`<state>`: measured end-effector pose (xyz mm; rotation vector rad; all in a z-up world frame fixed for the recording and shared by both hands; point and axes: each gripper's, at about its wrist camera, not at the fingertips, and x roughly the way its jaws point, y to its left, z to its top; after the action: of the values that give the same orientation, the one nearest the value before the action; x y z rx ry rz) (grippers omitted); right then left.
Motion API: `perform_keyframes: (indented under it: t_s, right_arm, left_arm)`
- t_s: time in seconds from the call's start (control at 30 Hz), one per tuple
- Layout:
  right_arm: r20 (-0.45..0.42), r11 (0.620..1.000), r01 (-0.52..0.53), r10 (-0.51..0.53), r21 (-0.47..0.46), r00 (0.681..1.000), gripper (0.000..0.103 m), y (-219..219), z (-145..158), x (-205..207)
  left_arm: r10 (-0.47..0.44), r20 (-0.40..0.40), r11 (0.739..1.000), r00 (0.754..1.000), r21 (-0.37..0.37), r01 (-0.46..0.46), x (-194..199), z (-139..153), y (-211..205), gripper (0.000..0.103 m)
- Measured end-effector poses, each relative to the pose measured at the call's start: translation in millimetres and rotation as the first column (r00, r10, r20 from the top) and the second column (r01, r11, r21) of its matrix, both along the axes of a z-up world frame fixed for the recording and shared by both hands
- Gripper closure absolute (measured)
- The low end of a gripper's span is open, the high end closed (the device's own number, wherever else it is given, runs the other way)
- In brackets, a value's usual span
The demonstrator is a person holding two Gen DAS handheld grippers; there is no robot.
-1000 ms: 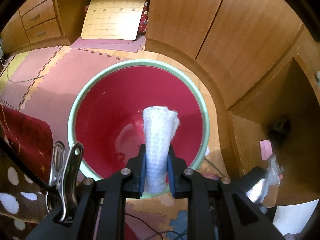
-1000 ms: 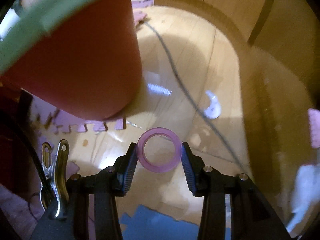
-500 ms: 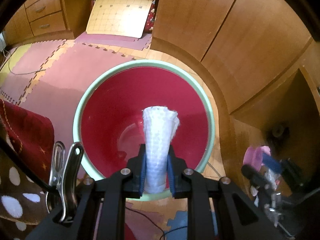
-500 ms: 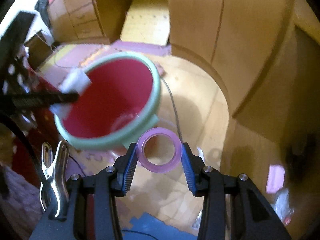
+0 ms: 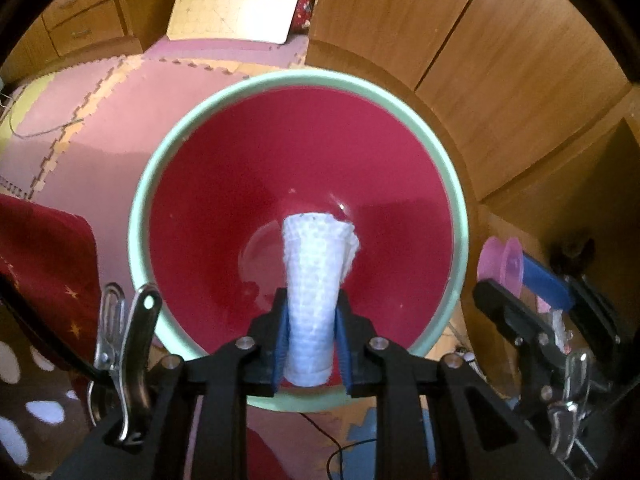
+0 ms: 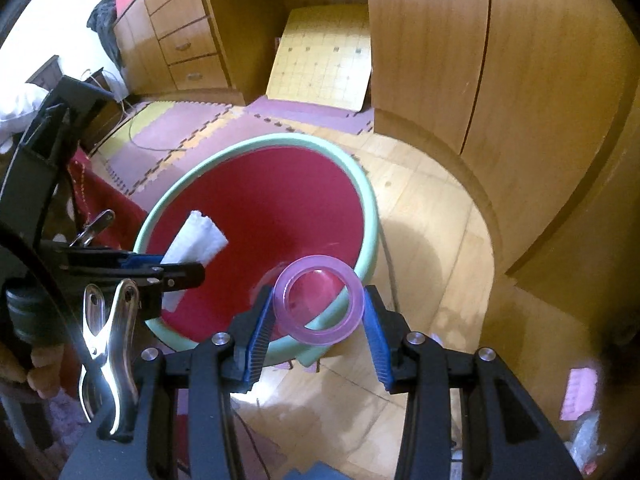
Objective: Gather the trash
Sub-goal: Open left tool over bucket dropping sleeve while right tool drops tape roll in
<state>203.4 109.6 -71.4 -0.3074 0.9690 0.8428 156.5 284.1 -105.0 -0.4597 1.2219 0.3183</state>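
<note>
Left gripper (image 5: pixel 310 344): jaws opening, blue pads flanking a white paper wad (image 5: pixel 316 292) that sits between them; pads appear in contact with the wad's lower part.
White paper wad: rolled, textured, tapering toward the gripper; poised over the mouth of the bin (seen from the right wrist too, at the bin's near-left rim).
Right gripper (image 6: pixel 318 334): clamped on a pink ring (image 6: pixel 319 300), one pad on each side.
Pink ring: translucent, held flat-on to the camera, above the bin's near rim.
Bin (image 5: pixel 456 208): round, red inside, pale green rim; stands on the floor, interior looks empty.
Floor (image 6: pixel 432 216): wood boards beside pink and yellow foam mats (image 5: pixel 92 128).
Surroundings: wooden cabinets (image 5: pixel 460 32); pink scrap (image 6: pixel 580 394) on the floor, lower right.
</note>
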Motion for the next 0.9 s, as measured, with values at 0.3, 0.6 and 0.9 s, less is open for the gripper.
perform_keyframes:
  t_s: [0.3,0.6,0.9]
  right_arm:
    - [-0.028,1.000,0.001,0.000,0.023,1.000,0.059,9.4,-4.1,6.8]
    - [-0.066,0.999,0.009,-0.007,0.033,0.998,0.059,17.7,-9.6,8.7]
    - [-0.095,0.999,-0.010,0.014,0.043,0.995,0.059,31.2,-15.3,4.9]
  left_arm:
    - [0.005,0.000,1.000,1.000,0.004,-0.005,-5.3,1.4,2.1,0.059]
    - [0.020,-0.004,1.000,1.000,0.006,-0.020,-11.7,2.9,10.1,0.055]
    - [0.057,-0.017,0.998,0.998,0.024,-0.056,-18.6,2.0,21.6,0.055]
